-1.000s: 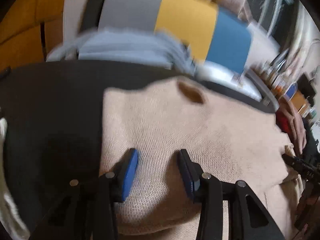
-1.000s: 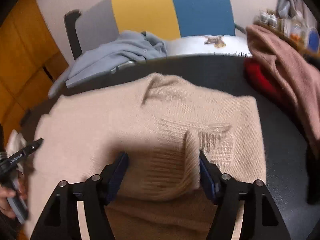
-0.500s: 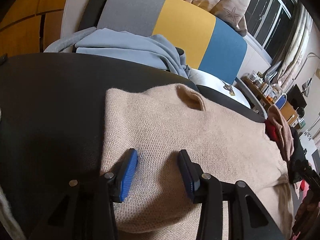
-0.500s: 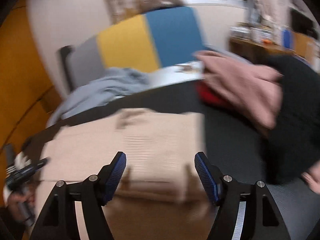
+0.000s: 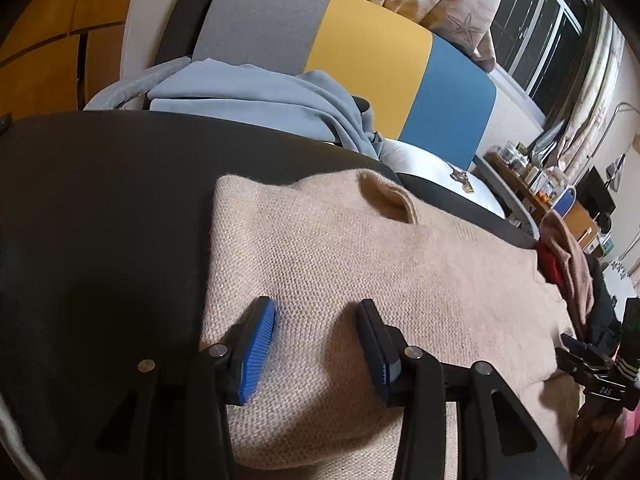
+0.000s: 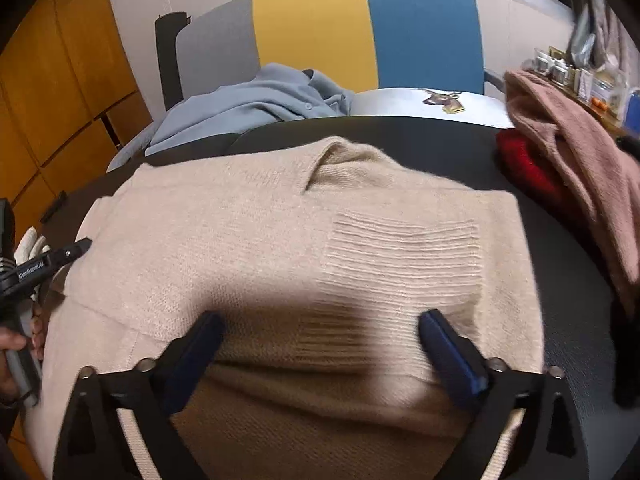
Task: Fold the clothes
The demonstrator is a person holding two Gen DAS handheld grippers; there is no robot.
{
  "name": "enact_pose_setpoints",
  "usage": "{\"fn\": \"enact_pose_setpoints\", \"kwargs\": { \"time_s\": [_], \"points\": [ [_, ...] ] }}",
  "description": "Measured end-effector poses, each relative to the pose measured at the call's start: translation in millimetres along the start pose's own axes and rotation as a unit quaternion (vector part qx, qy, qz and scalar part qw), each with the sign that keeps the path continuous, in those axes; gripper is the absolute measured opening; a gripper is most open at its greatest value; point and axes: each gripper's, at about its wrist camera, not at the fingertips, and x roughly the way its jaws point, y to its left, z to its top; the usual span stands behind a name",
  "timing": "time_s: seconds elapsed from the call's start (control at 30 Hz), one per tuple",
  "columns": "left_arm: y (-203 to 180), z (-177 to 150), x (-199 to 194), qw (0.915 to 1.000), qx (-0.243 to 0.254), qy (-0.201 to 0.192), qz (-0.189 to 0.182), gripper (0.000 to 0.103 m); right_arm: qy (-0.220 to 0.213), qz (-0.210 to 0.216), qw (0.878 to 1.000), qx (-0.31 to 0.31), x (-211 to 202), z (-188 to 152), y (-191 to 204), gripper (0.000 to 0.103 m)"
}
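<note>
Two grippers hover over your beige sweater, lying flat on the black table. Right gripper has just opened wide, releasing a fold; left gripper half-open, holding nothing.

Beige knit sweater, ribbed cuff patch, on black table. Behind the table: chair back striped grey/yellow/blue, pale-blue garment. At the table's right edge: dusty-pink knit over red fabric.
</note>
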Motion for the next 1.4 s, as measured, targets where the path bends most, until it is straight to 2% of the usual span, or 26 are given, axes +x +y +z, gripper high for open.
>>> {"fn": "enact_pose_setpoints", "kwargs": {
  "time_s": [0.1, 0.17, 0.3, 0.33, 0.4, 0.5, 0.53, 0.63, 0.7, 0.83, 0.93, 0.97, 1.03, 1.2, 1.27, 1.3, 1.33, 1.4],
  "points": [
    [-4.9, 4.4, 0.8, 0.9999, 0.009, 0.006, 0.013, 0.044, -0.001, 0.017, 1.000, 0.011, -3.4, 4.7, -0.8, 0.103],
    [-5.7, 1.9, -9.7, 0.9996, 0.005, 0.017, 0.022, 0.044, -0.004, 0.048, 0.998, 0.033, -19.7, 2.4, -5.1, 0.103],
    [6.4, -21.1, -52.7, 0.9996, -0.015, 0.018, -0.017, 0.047, 0.001, 0.120, 0.988, 0.102, -69.2, -36.3, -37.8, 0.103],
    [9.6, -28.5, -64.0, 0.9994, -0.014, 0.018, -0.028, 0.048, 0.005, 0.136, 0.983, 0.124, -82.2, -52.7, -49.4, 0.103],
    [16.6, -47.8, -89.9, 0.9997, -0.002, 0.014, -0.019, 0.051, 0.014, 0.169, 0.972, 0.165, -107.2, -85.3, -72.2, 0.103],
    [31.1, -75.7, -118.1, 0.9988, -0.014, 0.022, -0.040, 0.051, 0.030, 0.212, 0.952, 0.220, -133.5, -133.3, -101.6, 0.103],
    [36.6, -85.8, -124.8, 0.9988, -0.021, 0.027, -0.035, 0.051, 0.026, 0.232, 0.943, 0.238, -141.5, -148.1, -107.8, 0.103],
    [51.3, -112.5, -138.9, 0.9973, -0.047, 0.046, -0.032, 0.051, 0.024, 0.270, 0.925, 0.267, -159.0, -176.7, -114.1, 0.103],
    [56.9, -127.0, -146.9, 0.9961, -0.060, 0.051, -0.039, 0.051, 0.030, 0.291, 0.918, 0.267, -162.6, -188.1, -109.4, 0.103],
    [51.4, -153.9, -169.9, 0.9952, -0.051, 0.056, -0.062, 0.051, 0.038, 0.335, 0.905, 0.260, -157.4, -198.1, -92.7, 0.101],
    [48.0, -168.9, -180.2, 0.9936, -0.044, 0.067, -0.080, 0.051, 0.030, 0.351, 0.901, 0.253, -152.8, -199.5, -82.0, 0.099],
    [45.9, -173.5, -183.1, 0.9927, -0.042, 0.072, -0.088, 0.051, 0.029, 0.349, 0.904, 0.247, -151.0, -197.8, -80.5, 0.099],
    [42.4, -180.4, -186.7, 0.9890, -0.050, 0.084, -0.111, 0.051, 0.023, 0.343, 0.912, 0.225, -153.6, -199.8, -74.4, 0.099],
    [29.3, -197.8, -194.4, 0.9868, -0.034, 0.099, -0.123, 0.051, 0.023, 0.324, 0.931, 0.168, -157.7, -204.7, -57.3, 0.098],
    [25.8, -202.8, -196.4, 0.9861, -0.033, 0.104, -0.125, 0.049, 0.027, 0.292, 0.940, 0.172, -156.5, -204.1, -57.3, 0.078],
    [23.7, -204.3, -197.0, 0.9860, -0.032, 0.105, -0.125, 0.049, 0.030, 0.272, 0.946, 0.174, -155.2, -204.4, -59.0, 0.047],
    [21.5, -205.7, -197.5, 0.9859, -0.030, 0.106, -0.126, 0.048, 0.033, 0.255, 0.950, 0.175, -153.5, -205.4, -60.6, 0.010],
    [14.2, -206.8, -192.8, 0.9824, -0.026, 0.121, -0.140, 0.044, 0.046, 0.247, 0.951, 0.178, -147.1, -211.9, -62.3, 0.008]
  ]
}}
